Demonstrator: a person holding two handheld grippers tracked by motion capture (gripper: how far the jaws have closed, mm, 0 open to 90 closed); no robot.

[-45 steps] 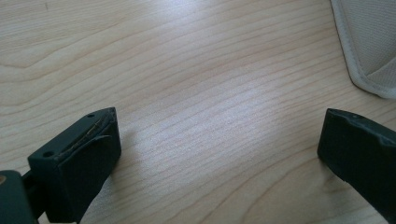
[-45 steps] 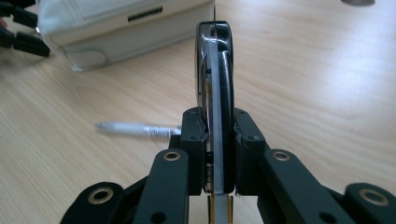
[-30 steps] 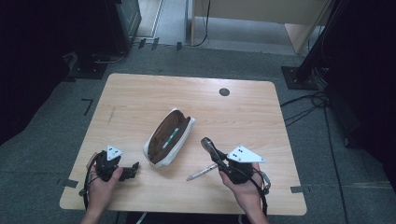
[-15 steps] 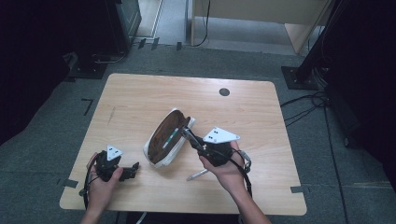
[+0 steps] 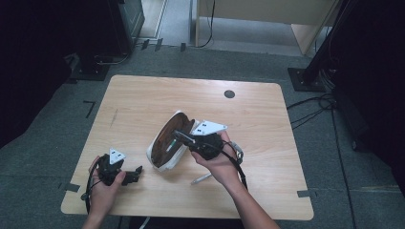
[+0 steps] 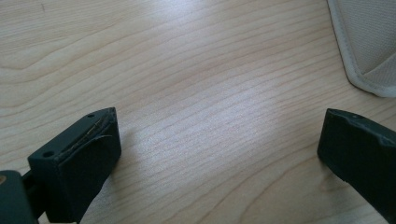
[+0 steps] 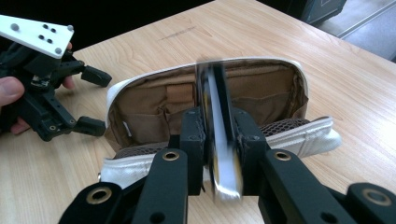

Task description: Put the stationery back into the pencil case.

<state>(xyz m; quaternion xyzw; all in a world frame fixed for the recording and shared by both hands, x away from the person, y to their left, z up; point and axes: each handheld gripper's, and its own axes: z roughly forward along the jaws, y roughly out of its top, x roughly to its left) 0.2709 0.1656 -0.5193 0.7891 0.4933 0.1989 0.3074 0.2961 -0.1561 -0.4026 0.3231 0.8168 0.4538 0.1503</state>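
A white pencil case (image 5: 161, 161) with brown lining lies open in the middle of the table, a green pen (image 5: 168, 142) inside it. My right gripper (image 5: 190, 140) is shut on a dark pen-like object (image 5: 179, 135) whose tip reaches over the case's open mouth. In the right gripper view the blurred object (image 7: 218, 93) stands between the pads of the right gripper (image 7: 219, 135), in front of the case (image 7: 154, 102). My left gripper (image 5: 137, 172) rests open on the table at the lower left, with bare wood between its jaws (image 6: 219, 154). The case's edge (image 6: 369, 46) is beyond them.
A silver pen (image 5: 201, 179) lies on the wooden table (image 5: 143, 102) just below my right hand. A dark round grommet (image 5: 229, 94) sits near the far edge. The left gripper (image 7: 95, 100) shows at the left of the right gripper view. Grey floor and dark stands surround the table.
My right gripper has moved left and up from beside the silver pen to the case's mouth, carrying the dark object. The left gripper has stayed put.
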